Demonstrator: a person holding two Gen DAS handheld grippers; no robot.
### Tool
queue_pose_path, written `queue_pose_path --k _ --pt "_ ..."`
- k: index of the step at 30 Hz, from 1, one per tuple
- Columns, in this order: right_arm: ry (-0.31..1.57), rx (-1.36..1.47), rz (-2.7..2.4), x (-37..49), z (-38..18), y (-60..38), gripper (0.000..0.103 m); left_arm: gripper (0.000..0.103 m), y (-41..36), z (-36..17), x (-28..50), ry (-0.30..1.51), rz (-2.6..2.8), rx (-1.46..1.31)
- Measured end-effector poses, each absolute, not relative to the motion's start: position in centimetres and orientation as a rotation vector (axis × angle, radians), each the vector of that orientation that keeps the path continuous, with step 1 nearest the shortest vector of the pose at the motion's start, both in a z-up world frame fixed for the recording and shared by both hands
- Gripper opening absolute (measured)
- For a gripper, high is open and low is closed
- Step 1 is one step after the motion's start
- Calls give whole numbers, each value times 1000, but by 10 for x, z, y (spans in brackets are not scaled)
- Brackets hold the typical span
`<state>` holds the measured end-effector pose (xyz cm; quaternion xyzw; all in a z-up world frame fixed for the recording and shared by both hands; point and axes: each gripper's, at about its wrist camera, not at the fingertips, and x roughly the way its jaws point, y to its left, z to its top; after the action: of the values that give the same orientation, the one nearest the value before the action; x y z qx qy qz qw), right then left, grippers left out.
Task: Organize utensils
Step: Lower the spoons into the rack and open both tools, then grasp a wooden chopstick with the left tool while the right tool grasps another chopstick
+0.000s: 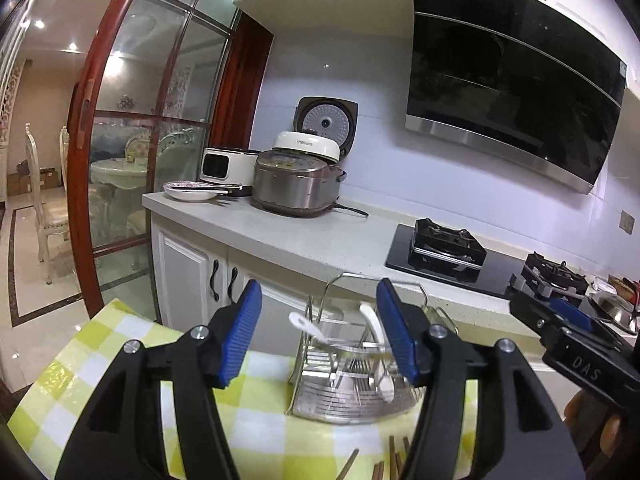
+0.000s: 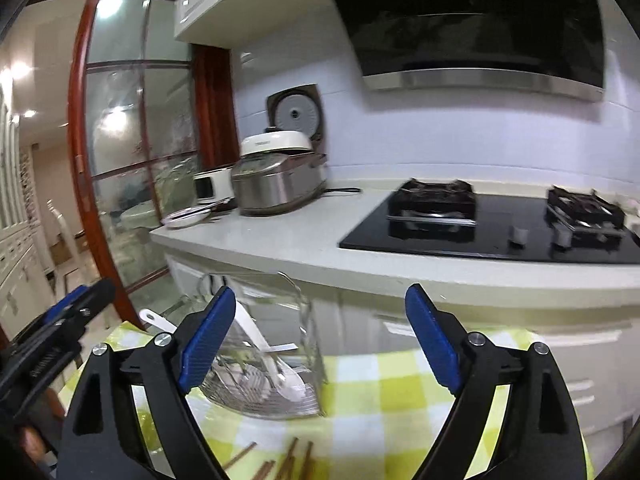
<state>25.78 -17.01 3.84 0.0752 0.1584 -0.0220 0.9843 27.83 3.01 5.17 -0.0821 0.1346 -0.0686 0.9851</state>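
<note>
A wire rack [image 1: 352,376] stands on the checked cloth [image 1: 120,352], with white spoons [image 1: 384,384] and what look like forks leaning inside. Chopsticks [image 2: 288,460] lie on the cloth in front of the rack. The left gripper [image 1: 320,332] and right gripper [image 2: 320,344] hover before the rack, jaws wide, nothing held.

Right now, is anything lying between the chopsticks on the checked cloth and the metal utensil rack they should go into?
Nothing visible does. The chopsticks lie on bare yellow-checked cloth just in front of the wire rack. The rack already holds white spoons, leaning inside it. Both tongs, left and right, are open and empty.
</note>
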Motion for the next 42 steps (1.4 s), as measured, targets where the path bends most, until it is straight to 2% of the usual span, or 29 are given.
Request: queue_pose_path --k 7,22,42 --pt "415 204 -106 231 11 -188 84 68 29 43 247 291 -143 -141" --pt "817 138 -81 229 -83 -166 84 68 23 -23 231 559 -185 -23" --pt "904 83 -87 261 -115 -153 79 68 27 -58 253 641 -207 -28"
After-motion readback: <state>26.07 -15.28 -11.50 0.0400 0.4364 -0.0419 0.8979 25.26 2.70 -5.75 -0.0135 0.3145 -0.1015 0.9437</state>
